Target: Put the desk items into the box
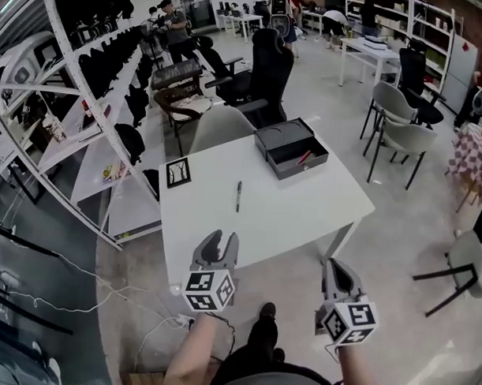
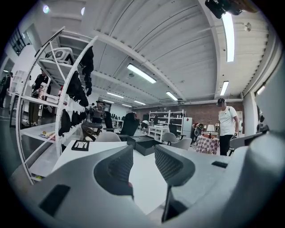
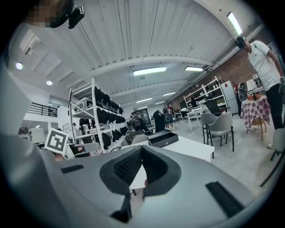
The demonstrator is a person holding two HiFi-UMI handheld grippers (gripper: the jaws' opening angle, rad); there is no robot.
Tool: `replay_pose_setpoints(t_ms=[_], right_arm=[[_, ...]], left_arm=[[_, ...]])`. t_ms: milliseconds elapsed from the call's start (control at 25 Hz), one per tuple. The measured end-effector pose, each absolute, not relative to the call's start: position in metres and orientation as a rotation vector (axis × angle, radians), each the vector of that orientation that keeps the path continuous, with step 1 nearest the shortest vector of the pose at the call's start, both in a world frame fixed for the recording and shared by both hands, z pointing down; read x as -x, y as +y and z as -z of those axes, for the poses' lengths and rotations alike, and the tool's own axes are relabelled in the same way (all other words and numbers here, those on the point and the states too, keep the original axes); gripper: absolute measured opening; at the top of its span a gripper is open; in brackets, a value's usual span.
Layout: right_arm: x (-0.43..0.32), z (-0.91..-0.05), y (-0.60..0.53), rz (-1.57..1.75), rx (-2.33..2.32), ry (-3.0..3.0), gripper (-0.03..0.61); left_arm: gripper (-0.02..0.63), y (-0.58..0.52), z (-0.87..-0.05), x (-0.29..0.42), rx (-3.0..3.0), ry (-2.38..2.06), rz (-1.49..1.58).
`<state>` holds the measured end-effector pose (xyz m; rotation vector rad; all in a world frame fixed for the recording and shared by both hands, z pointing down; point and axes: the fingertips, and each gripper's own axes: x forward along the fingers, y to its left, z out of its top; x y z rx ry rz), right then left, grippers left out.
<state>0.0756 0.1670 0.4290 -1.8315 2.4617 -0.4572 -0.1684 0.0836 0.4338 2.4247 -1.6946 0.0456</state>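
Note:
A black box (image 1: 302, 168) stands open at the far right corner of the white table (image 1: 295, 213), with a red item (image 1: 304, 157) lying inside. A black pen (image 1: 238, 195) lies near the table's middle. Further left sits a black square card (image 1: 178, 172). My left gripper (image 1: 221, 242) hovers over the table's front edge, open, with nothing between its jaws; in the left gripper view (image 2: 143, 155) it points toward the box (image 2: 144, 143). My right gripper (image 1: 334, 267) hangs off the table's front right corner, shut and empty (image 3: 142, 153).
A white shelf rack (image 1: 94, 104) with dark items runs along the left. A grey chair (image 1: 219, 128) and a black office chair (image 1: 265, 70) stand behind the table. More grey chairs (image 1: 401, 130) stand to the right. A person (image 2: 227, 124) stands at the right.

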Motion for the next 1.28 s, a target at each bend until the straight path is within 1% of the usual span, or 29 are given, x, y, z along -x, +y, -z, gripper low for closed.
replay_pose_setpoints(t_ms=[720, 1280], right_arm=[[-0.06, -0.42, 0.026, 0.458, 1.891, 2.42, 0.003], [-0.044, -0.418, -0.035, 0.437, 1.905, 2.416, 0.003]], left_arm=[[0.141, -0.06, -0.45, 0.183, -2.409, -1.648, -0.076], [0.141, -0.114, -0.472, 0.19, -2.392, -1.594, -0.096]])
